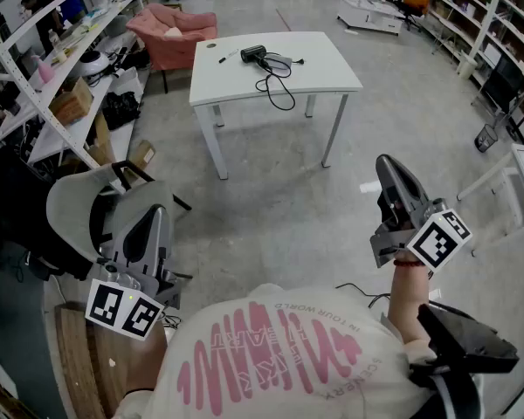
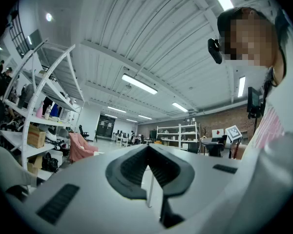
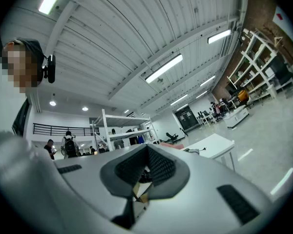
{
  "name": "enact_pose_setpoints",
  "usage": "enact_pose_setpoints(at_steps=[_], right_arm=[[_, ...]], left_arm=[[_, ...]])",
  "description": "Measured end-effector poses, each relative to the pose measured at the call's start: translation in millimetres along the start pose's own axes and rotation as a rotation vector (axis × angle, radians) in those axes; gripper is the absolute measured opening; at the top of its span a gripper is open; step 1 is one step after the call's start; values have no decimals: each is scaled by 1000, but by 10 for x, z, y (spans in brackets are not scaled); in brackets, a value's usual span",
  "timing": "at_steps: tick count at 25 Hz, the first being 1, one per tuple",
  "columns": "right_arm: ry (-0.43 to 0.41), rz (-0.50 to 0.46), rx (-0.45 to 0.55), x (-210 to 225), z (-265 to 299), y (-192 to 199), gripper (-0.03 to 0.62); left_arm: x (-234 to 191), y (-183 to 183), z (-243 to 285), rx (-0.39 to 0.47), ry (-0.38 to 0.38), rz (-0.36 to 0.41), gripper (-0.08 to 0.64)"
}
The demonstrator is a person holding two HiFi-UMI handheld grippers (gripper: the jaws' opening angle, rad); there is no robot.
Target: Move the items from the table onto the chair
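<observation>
Lying on table (image 1: 327, 70): black corded device (image 1: 253, 54) | left gripper (image 2: 147, 149), right gripper (image 3: 147, 148): fingers pressed together, empty

A small dark item (image 1: 224, 58) on the white table (image 1: 327, 68) cannot be identified; the left-hand shelving (image 1: 35, 90) is cropped by the frame's edge.
</observation>
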State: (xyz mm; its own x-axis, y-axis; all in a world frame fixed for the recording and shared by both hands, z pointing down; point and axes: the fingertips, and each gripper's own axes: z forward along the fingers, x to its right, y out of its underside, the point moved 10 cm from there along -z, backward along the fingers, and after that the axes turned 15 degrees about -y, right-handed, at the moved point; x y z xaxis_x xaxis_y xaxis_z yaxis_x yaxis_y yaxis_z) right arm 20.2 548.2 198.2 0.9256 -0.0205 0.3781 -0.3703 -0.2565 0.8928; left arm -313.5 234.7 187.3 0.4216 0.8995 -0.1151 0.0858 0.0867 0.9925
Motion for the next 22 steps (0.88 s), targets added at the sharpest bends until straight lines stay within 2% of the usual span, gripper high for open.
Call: enact_pose_setpoints(at_steps=[11, 14, 16, 18, 20, 22], right_arm=[[-14, 1, -48, 429, -377, -119, 14], [-65, 1, -29, 539, -503, -118, 15], [-105, 19, -2, 599, -532, -121, 15], [-128, 19, 10, 618, -524, -119, 17], [-113, -18, 9, 640, -509, -112, 17], [-84, -51, 0, 712, -491, -101, 17]], left_arm=[[357, 147, 171, 14, -68, 5, 11], [449, 163, 194, 80, -105, 1, 11], [498, 147, 242, 135, -89, -25, 11], [502, 126, 361, 162, -71, -5, 11], [461, 129, 571, 148, -79, 40, 11], [412, 148, 849, 110, -70, 48, 11]])
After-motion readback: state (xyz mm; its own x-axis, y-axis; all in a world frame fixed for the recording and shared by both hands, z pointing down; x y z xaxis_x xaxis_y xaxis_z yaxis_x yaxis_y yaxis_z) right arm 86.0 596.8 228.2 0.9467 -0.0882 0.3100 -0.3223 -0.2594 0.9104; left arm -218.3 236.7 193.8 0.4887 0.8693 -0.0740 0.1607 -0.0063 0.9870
